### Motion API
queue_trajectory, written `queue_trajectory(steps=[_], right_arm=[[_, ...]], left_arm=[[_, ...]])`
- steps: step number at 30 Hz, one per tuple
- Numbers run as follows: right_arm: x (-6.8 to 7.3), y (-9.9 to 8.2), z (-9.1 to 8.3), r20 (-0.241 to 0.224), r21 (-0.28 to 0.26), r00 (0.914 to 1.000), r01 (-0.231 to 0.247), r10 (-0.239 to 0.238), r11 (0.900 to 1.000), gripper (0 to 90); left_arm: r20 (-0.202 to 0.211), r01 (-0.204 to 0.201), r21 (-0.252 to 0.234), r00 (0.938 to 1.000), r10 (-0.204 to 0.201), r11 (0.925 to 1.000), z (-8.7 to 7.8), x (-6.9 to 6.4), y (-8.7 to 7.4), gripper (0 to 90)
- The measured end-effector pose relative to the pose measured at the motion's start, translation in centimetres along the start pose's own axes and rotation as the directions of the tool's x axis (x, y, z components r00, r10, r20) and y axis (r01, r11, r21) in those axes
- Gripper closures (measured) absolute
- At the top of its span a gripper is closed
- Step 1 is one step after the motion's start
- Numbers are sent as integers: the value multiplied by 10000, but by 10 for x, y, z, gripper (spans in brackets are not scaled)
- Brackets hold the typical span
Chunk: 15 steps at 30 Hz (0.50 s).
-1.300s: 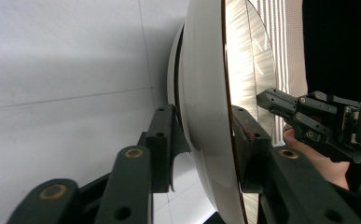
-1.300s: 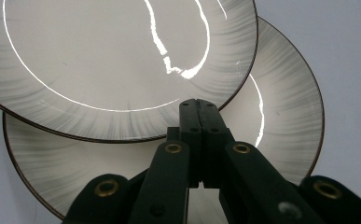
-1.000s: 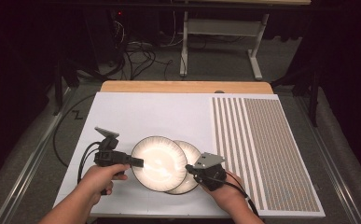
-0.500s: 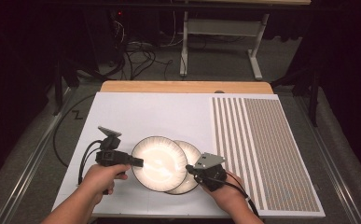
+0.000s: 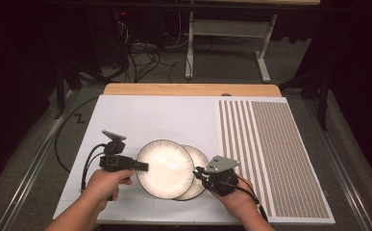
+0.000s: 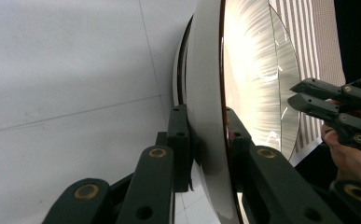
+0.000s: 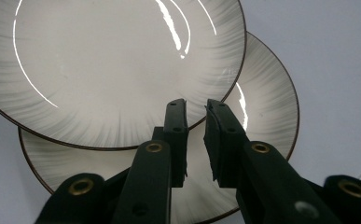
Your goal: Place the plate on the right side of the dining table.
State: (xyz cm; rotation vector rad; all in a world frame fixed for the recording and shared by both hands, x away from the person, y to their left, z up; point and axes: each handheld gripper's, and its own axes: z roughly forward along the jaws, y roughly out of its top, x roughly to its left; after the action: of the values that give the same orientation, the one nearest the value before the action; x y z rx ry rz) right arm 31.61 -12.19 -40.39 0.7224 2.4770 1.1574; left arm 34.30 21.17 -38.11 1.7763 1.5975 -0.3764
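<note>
2 plates overlap at near-centre of white table (image 5: 140, 115). Left gripper (image 5: 142, 166) clamps left rim of upper plate (image 5: 164, 166). Right gripper (image 5: 199, 172), jaws slightly parted, grasps nothing, over lower plate (image 5: 198, 161). Striped mat (image 5: 275, 154) lies right; far-left table bare.

The right claw (image 7: 196, 112), jaws slightly parted, hovers over the lower plate (image 7: 262, 107), which the upper plate (image 7: 108, 65) overlaps.

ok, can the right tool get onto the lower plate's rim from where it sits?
Probably yes. The right tool hangs over the lower plate, whose near rim is bare. The upper plate, clamped by the left tool, covers just its far side.
</note>
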Motion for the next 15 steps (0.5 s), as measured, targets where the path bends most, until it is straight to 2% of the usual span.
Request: queue_trajectory(steps=[11, 15], right_arm=[[-11, -2, -14, 226, -422, 9991, -354, 363, 9985, 730], [-15, -3, -18, 304, -544, 9983, -486, 503, 9973, 712]], left_arm=[[42, -482, -578, 9988, 485, 9972, -9, 3, -3, 788], [-107, -881, -960, 9961, 875, 9915, -13, 1, -5, 787]])
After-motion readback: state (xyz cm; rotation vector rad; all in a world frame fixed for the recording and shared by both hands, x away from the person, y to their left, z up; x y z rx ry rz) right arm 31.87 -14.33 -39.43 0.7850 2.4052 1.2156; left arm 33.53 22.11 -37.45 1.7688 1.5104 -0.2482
